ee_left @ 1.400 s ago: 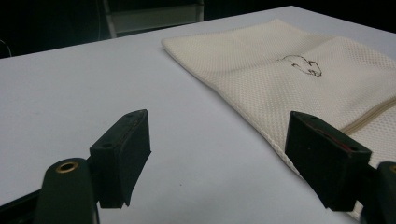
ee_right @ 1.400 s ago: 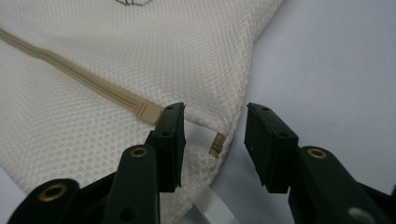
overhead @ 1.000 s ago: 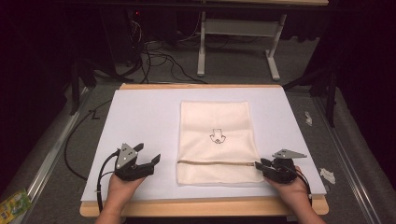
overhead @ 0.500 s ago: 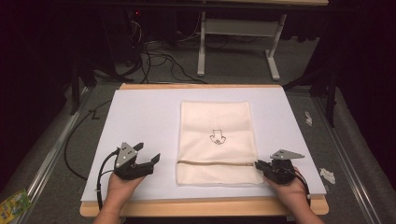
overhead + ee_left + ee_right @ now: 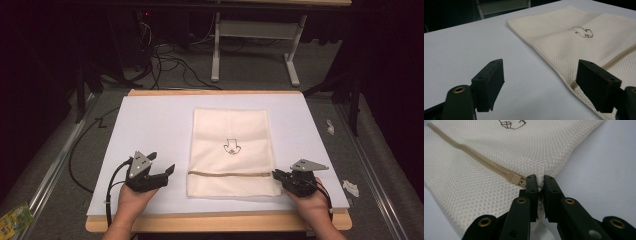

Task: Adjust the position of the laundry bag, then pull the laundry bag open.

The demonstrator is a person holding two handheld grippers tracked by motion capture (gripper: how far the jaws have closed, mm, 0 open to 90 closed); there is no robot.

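Note:
A cream mesh bag [image 5: 230,145] lies flat in the middle of the white table top [image 5: 150,125]. It has a small dark drawing [image 5: 231,147] and a tan zipper [image 5: 230,174] running across near its front end. My right gripper [image 5: 276,175] is shut on the bag's right edge, at the end of the zipper. In the right gripper view the jaws [image 5: 539,181] pinch the mesh [image 5: 486,152] right beside the zipper's end [image 5: 516,179]. My left gripper [image 5: 170,172] stands open just left of the bag. In the left gripper view [image 5: 541,85] nothing is held, and the bag's edge [image 5: 574,42] runs under the right jaw.
The table's wooden front edge [image 5: 215,222] is close to both hands. On the floor are cables [image 5: 170,60] and a white frame [image 5: 250,30] behind the table, paper scraps [image 5: 350,187] at the right, and a green packet [image 5: 15,217] at the bottom left.

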